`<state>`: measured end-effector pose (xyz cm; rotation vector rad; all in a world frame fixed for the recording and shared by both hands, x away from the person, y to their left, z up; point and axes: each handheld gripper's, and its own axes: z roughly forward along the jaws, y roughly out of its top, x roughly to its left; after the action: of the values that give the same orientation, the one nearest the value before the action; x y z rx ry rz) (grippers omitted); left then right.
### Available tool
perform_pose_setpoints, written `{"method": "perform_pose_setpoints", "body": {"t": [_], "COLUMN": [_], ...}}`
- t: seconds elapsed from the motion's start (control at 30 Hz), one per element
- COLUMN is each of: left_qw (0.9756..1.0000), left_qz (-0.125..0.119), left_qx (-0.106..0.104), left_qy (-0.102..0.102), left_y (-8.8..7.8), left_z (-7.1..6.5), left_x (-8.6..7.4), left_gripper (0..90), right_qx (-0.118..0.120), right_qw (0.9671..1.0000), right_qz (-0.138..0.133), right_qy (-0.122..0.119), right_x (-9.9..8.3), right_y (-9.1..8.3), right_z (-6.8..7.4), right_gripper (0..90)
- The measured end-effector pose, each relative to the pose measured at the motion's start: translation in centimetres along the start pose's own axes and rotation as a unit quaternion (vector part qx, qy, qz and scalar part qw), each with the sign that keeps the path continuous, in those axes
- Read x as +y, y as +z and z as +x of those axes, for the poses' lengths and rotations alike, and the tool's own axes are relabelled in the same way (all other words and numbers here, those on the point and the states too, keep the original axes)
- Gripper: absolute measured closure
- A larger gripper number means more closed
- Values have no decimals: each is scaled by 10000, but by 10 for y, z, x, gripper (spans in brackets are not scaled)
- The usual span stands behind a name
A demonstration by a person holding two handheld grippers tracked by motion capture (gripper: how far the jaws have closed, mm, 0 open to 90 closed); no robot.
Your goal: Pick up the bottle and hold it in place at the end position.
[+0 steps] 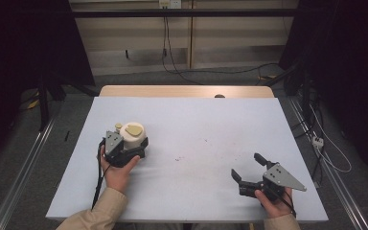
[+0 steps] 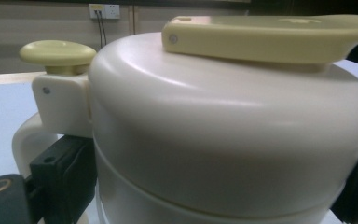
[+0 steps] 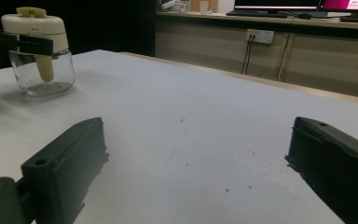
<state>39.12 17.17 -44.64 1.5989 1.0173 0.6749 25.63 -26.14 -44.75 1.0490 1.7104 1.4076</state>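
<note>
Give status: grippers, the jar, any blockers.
Left gripper shut on the jar, jaws clamped around its cream lid. Right gripper open, resting apart on the table. Jar upright. Nothing between them.

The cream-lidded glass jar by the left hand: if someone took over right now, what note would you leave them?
Left gripper: shut on the cream plastic lid of the clear glass jar, which stands upright on the pale blue table at its left side.
Right gripper: open, fingers wide apart, holding nothing, low over the table's right front.
Done: jar gripped.
Left: probably opening or moving it; lid is still on.
</note>
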Motion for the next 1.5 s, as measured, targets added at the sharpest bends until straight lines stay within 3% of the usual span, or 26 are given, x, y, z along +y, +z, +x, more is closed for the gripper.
{"method": "perform_pose_setpoints", "body": {"t": [0.43,1.0,1.5], "left_qw": [9995,9964,9940], "left_qz": [-5,28,28], "left_qx": [-317,-840,-1068], "left_qy": [81,133,213], "left_y": [7,22,33], "left_z": [-12,-31,-42], "left_x": [6,14,19], "left_gripper": [65,65,65], "right_qx": [10,3,-7], "right_qw": [10000,10000,10000], "right_qz": [-9,19,22], "right_qy": [-8,13,11], "right_x": [0,0,0], "right_y": [0,0,0], "right_z": [0,0,-1], "right_gripper": [34,35,36]}}
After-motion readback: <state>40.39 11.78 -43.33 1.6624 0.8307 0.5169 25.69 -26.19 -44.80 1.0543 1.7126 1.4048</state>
